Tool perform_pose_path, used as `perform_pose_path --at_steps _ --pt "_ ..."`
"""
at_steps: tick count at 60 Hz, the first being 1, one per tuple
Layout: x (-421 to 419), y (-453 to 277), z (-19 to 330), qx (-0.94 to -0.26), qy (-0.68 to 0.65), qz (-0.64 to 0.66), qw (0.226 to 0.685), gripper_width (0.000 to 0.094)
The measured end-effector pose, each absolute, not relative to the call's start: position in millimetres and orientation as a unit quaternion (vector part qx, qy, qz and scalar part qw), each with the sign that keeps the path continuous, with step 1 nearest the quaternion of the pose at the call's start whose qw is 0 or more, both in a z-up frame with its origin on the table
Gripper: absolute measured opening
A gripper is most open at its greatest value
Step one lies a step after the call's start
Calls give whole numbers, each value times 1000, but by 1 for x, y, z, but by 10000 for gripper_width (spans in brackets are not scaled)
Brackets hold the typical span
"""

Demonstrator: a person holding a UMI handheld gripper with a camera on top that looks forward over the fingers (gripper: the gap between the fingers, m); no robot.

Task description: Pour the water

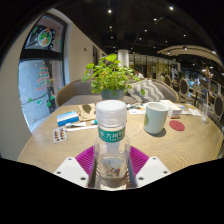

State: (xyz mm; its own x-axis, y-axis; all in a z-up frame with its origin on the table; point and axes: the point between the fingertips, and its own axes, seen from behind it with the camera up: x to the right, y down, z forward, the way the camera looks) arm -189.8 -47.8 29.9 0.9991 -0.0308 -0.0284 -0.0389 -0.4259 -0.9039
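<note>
Here, clear ribbed bottle (111, 140) in claw (111, 162)

The gripper (111, 160) is level and points forward. Its jaws, with magenta pads (86, 157) on the inner faces, press on both sides of the clear plastic water bottle (111, 135).

A clear plastic water bottle (111, 140) stands upright between the gripper's (111, 160) fingers, white cap on (a green label wraps it). A pale green mug (156, 118) sits mid-table
</note>
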Motion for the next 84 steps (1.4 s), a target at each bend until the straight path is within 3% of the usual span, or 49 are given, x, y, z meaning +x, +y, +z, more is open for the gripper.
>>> perform_pose_path --at_steps 12,19,30,40,52,64,76,84 --pt "-197 -42 48 -845 -1 5 535 415" --pt "-207 -30 89 -834 11 30 550 416" --pt "-221 17 165 -793 121 209 560 414" --pt "-215 64 206 -701 274 436 494 412" --pt "-164 104 202 -534 457 610 366 410" --pt "-126 129 180 -407 541 675 295 409" --pt "-126 129 171 -419 544 673 275 407" --pt "-135 122 175 -542 475 611 328 410"
